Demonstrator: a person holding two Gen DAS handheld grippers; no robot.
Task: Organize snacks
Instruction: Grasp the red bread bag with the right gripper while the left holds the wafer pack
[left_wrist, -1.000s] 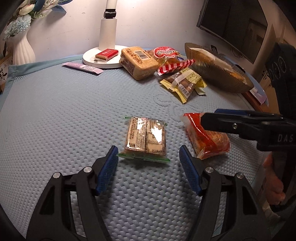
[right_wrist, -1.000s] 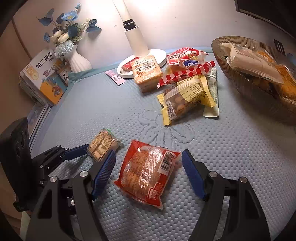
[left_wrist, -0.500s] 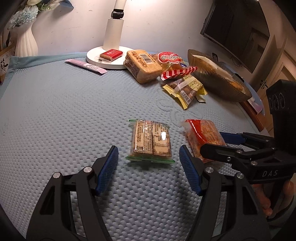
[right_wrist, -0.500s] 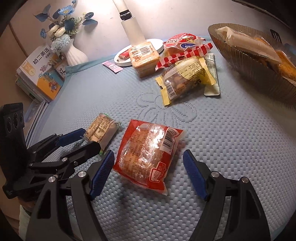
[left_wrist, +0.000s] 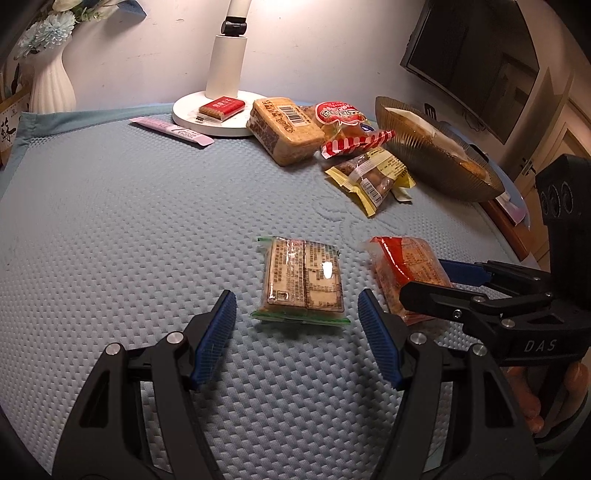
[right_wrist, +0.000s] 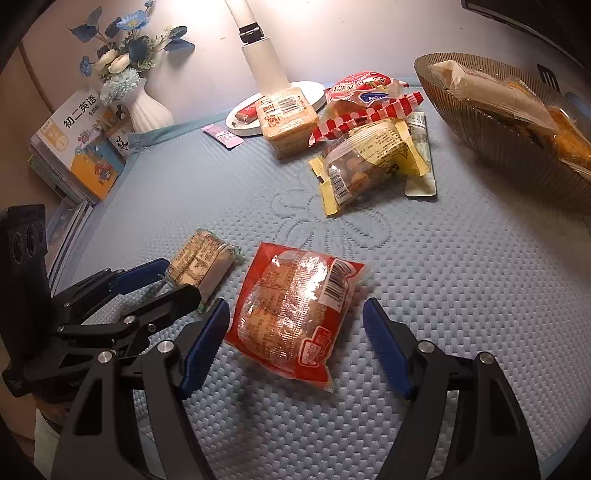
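Note:
A green-edged cracker pack (left_wrist: 303, 280) lies flat on the blue mat just beyond my left gripper (left_wrist: 297, 325), which is open and empty. Beside it a red bread packet (right_wrist: 291, 314) lies between the tips of my right gripper (right_wrist: 295, 332), also open, its fingers wide of the packet. The same red bread packet (left_wrist: 404, 266) shows in the left wrist view with the right gripper's fingers (left_wrist: 461, 271) around it. A ribbed brown bowl (right_wrist: 491, 136) at the far right holds several wrapped snacks.
Several more snacks sit at the back: a tan bread block (left_wrist: 284, 129), a red-striped packet (right_wrist: 365, 114), a yellow nut pack (right_wrist: 369, 162), a pink stick (left_wrist: 171, 131). A lamp base (left_wrist: 207, 114), white vase (right_wrist: 149, 107) and books (right_wrist: 74, 147) stand behind.
Both grippers have drawn back and dropped lower toward the mat; the right gripper's fingers now flank the red packet low beside my left gripper. Both stay open; no snack has moved.

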